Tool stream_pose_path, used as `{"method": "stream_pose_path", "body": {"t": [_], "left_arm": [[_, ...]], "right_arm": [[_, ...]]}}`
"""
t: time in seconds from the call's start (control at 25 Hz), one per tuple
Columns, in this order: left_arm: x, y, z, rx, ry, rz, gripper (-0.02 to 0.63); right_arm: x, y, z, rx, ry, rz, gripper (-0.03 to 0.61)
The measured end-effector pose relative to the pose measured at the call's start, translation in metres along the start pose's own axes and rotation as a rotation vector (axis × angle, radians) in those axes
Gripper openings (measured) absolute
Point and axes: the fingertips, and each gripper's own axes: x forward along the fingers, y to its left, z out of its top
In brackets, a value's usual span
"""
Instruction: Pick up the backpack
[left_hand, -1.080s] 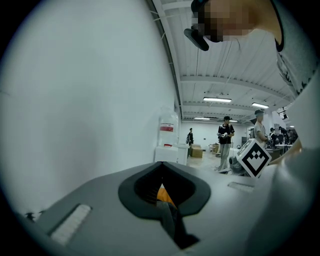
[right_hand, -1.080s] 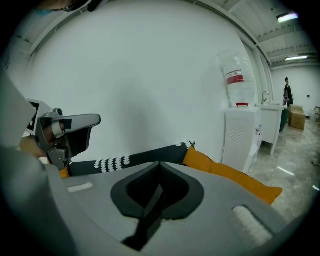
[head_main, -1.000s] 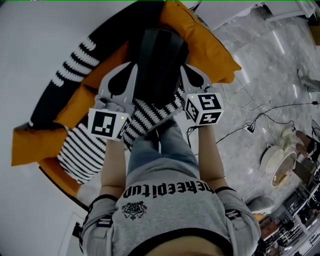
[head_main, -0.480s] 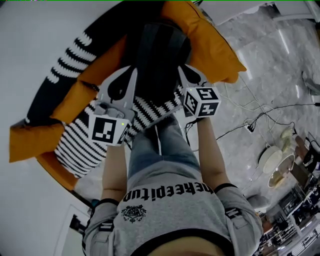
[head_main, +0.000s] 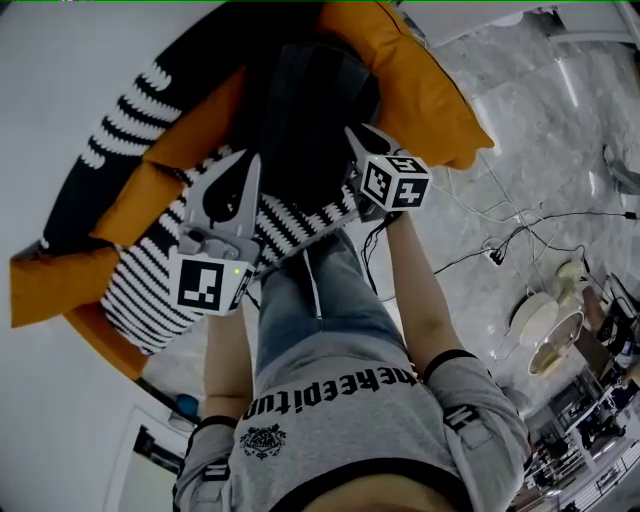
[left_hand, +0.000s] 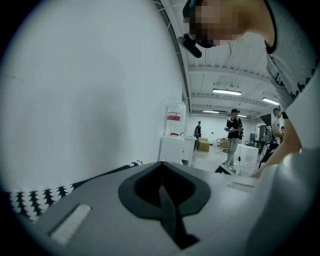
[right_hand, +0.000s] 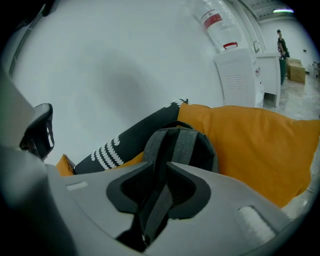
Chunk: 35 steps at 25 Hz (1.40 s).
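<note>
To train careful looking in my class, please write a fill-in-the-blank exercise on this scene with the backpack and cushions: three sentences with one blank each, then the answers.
1. Right beside the backpack lies a large cushion coloured ____.
2. The front cushion is patterned with black and white ____.
3. The white dispenser by the wall carries an upturned ____ on top.

Missing words: orange; stripes; bottle.

Dark grey backpack (right_hand: 197, 147), orange cushions (head_main: 420, 100), black-and-white striped pillow (head_main: 150, 290)
</note>
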Motion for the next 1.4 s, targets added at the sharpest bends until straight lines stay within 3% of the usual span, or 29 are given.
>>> {"method": "stream_pose_path", "body": {"t": [0.68,1.16,1.4], "left_arm": [[0.009,0.01,-0.011,-0.025,0.018,0.046,0.015],[0.006,0.021,-0.032,-0.047,0.072,0.076,0.015],[0.005,0.025,-0.024,-0.028,0.07,0.057,0.015]], "right_arm": [[0.062,-0.05,-0.019,0.054,0.105,-0.022,0.153],[0.108,-0.047,-0.033,0.038,0.169,0.031,0.163],[0.098,-0.025,-0.023,0.003,0.132,0.07,0.044]]}}
